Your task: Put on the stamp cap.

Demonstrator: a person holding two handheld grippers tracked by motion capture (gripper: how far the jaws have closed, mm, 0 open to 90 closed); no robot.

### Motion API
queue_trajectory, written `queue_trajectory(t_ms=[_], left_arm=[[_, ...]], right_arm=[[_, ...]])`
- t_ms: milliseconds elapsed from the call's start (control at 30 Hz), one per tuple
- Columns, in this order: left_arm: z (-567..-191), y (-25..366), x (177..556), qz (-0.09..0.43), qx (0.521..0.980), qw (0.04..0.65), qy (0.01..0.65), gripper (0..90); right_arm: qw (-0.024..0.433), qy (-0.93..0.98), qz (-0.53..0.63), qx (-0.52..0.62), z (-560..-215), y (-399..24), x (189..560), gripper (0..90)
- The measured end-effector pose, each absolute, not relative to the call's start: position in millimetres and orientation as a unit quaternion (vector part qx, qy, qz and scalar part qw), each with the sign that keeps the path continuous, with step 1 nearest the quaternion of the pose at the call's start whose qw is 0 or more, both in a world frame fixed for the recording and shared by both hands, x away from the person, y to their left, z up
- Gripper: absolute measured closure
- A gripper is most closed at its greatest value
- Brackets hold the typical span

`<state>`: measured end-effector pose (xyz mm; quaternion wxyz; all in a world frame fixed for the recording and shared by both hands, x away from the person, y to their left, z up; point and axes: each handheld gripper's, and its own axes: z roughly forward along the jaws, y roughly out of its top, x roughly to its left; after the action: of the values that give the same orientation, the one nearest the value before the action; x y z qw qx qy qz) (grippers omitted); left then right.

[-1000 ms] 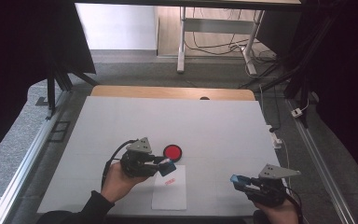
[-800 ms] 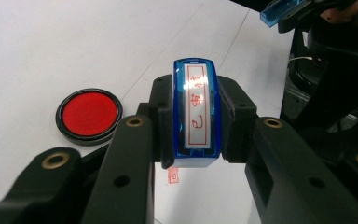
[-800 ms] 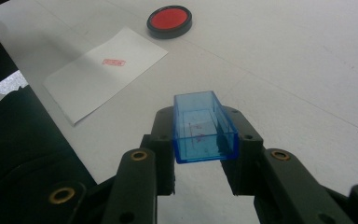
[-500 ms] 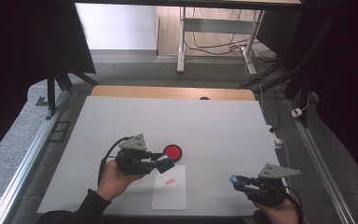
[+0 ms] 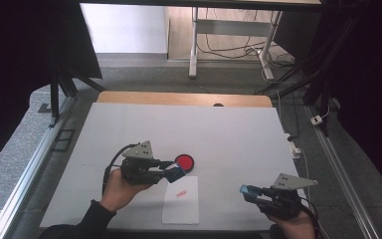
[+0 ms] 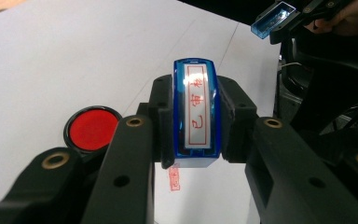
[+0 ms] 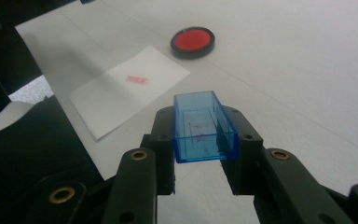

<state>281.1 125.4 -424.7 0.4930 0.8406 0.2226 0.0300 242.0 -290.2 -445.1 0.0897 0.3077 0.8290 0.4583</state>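
My left gripper [image 5: 175, 172] [image 6: 196, 116] is shut on a blue stamp [image 6: 196, 112] whose white face with red characters points toward the camera. It hovers just beside the round red ink pad [image 5: 184, 161] [image 6: 92, 128] and above the top of a white paper sheet [image 5: 181, 199]. The sheet carries a red stamped mark [image 5: 181, 193] [image 7: 137, 80]. My right gripper [image 5: 246, 191] [image 7: 204, 135] is shut on the stamp's clear blue cap [image 7: 203, 127], open side up, low at the table's front right. The cap [image 6: 272, 17] also appears far off in the left gripper view.
The white table top [image 5: 219, 134] has a wooden strip along its far edge [image 5: 184, 99]. Metal rails [image 5: 30, 169] run down both sides. Beyond stand a desk frame [image 5: 195, 45] and loose cables [image 5: 298, 59] on the floor.
My left gripper has lifted off the paper and swung up and back with the stamp, ending beside the ink pad. The right gripper has stayed put.
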Motion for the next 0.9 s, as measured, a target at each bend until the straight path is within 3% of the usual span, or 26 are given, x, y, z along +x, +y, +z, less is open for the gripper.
queue_trajectory(t_ms=[900], left_arm=[[-414, 131, 281, 0.025, 0.839, 0.511, 0.184, 69.7]], right_arm=[[0.053, 0.852, 0.476, 0.213, -433, -236, 254, 68.0]])
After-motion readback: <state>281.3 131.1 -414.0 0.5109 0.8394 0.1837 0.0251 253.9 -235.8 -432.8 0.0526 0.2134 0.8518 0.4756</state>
